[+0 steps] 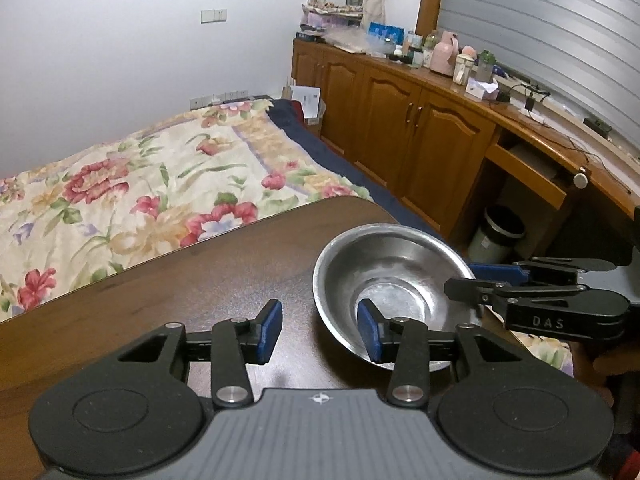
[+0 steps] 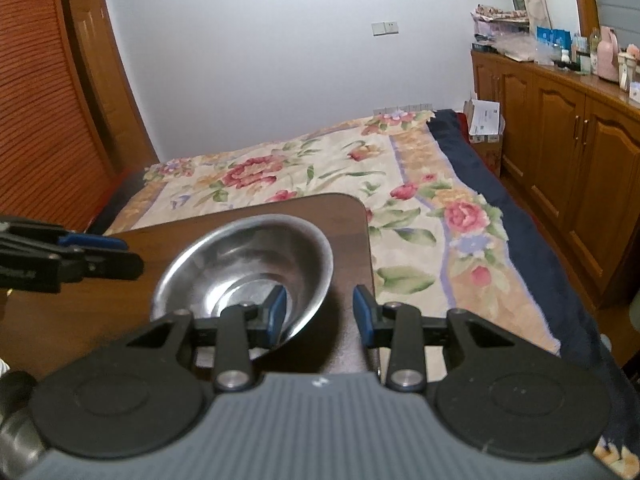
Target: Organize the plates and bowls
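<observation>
A steel bowl [image 1: 394,276] [image 2: 248,260] sits empty near the right edge of a dark wooden table [image 1: 160,300] [image 2: 348,216]. My left gripper [image 1: 320,332] stands open astride the bowl's near left rim. One blue pad is inside the bowl and the other outside, and neither presses on the wall. My right gripper [image 2: 320,316] is open too and straddles the bowl's right rim, with its left pad inside the bowl. Each gripper also shows in the other's view: the right gripper [image 1: 476,280] and the left gripper [image 2: 124,256].
A bed with a floral cover [image 1: 140,184] [image 2: 420,208] lies beyond the table's far edge. Wooden cabinets [image 1: 400,128] [image 2: 560,140] with a cluttered top line the right wall. A small bin [image 1: 496,236] stands under the desk. The table's rounded corner [image 2: 360,204] is close to the bowl.
</observation>
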`<action>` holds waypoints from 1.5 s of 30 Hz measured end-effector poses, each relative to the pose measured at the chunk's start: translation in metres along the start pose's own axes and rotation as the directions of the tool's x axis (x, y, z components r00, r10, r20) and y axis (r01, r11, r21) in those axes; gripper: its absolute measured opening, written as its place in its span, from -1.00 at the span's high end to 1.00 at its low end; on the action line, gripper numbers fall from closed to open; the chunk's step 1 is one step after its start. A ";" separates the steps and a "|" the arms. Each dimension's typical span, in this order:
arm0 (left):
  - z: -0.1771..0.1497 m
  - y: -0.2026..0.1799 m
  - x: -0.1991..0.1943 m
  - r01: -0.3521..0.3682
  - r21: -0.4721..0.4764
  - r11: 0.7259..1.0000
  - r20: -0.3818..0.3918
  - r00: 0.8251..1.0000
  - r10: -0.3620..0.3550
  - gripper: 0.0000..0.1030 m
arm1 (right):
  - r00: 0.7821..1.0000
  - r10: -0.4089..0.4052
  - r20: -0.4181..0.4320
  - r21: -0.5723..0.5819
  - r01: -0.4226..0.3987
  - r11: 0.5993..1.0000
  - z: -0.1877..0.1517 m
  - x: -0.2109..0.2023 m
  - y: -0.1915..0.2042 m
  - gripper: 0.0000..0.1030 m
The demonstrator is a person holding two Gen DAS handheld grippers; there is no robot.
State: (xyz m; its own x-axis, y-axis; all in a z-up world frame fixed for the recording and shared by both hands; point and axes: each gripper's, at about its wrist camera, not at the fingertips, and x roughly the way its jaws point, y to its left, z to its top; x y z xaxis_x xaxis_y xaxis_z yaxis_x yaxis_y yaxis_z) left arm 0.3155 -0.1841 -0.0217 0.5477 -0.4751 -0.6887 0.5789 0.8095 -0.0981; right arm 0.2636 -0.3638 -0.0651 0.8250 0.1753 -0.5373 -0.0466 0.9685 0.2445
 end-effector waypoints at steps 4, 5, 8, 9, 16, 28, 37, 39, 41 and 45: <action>0.004 0.002 0.007 0.011 -0.010 1.000 -0.011 1.000 -0.012 0.21 | 1.000 0.008 -0.012 0.013 -0.008 1.000 0.000 0.005 -0.002 0.27; 0.004 0.003 0.009 0.016 -0.015 1.000 -0.016 1.000 -0.016 0.21 | 1.000 0.010 -0.014 0.015 -0.010 1.000 0.001 0.007 -0.003 0.26; 0.005 0.005 0.012 0.027 -0.031 0.999 -0.027 0.999 -0.028 0.26 | 1.000 0.021 -0.016 0.020 -0.020 1.000 0.001 0.007 -0.001 0.27; 0.005 0.006 0.013 0.034 -0.038 0.999 -0.027 0.999 -0.036 0.26 | 1.000 0.024 -0.016 0.019 -0.023 1.000 0.001 0.006 0.000 0.27; 0.007 0.007 0.023 0.060 -0.073 0.995 -0.050 0.997 -0.064 0.31 | 0.999 0.051 -0.015 0.032 -0.051 0.998 0.001 0.006 0.003 0.27; 0.009 0.010 0.035 0.077 -0.116 0.990 -0.087 0.992 -0.087 0.44 | 0.998 0.057 -0.019 0.051 -0.056 0.997 0.000 0.010 0.002 0.27; 0.007 0.008 0.038 0.077 -0.116 0.990 -0.112 0.990 -0.090 0.61 | 0.997 0.069 -0.016 0.063 -0.068 0.996 -0.002 0.009 0.001 0.24; 0.006 0.008 0.040 0.072 -0.113 0.991 -0.123 0.989 -0.086 0.62 | 0.997 0.074 -0.019 0.068 -0.073 0.995 -0.002 0.010 0.001 0.24; 0.004 0.007 0.040 0.070 -0.111 0.991 -0.126 0.988 -0.084 0.62 | 0.997 0.080 -0.022 0.078 -0.078 0.994 -0.003 0.011 0.001 0.30; 0.003 0.005 0.034 0.092 -0.103 0.990 -0.113 0.988 -0.103 0.63 | 0.995 0.089 -0.034 0.104 -0.085 0.991 -0.006 0.014 -0.001 0.43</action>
State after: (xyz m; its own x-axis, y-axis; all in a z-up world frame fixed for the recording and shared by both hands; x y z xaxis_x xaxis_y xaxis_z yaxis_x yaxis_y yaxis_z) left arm 0.3390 -0.1970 -0.0434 0.4132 -0.5142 -0.7516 0.5617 0.7935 -0.2341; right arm 0.2720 -0.3609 -0.0772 0.7978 0.2664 -0.5409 -0.0572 0.9265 0.3719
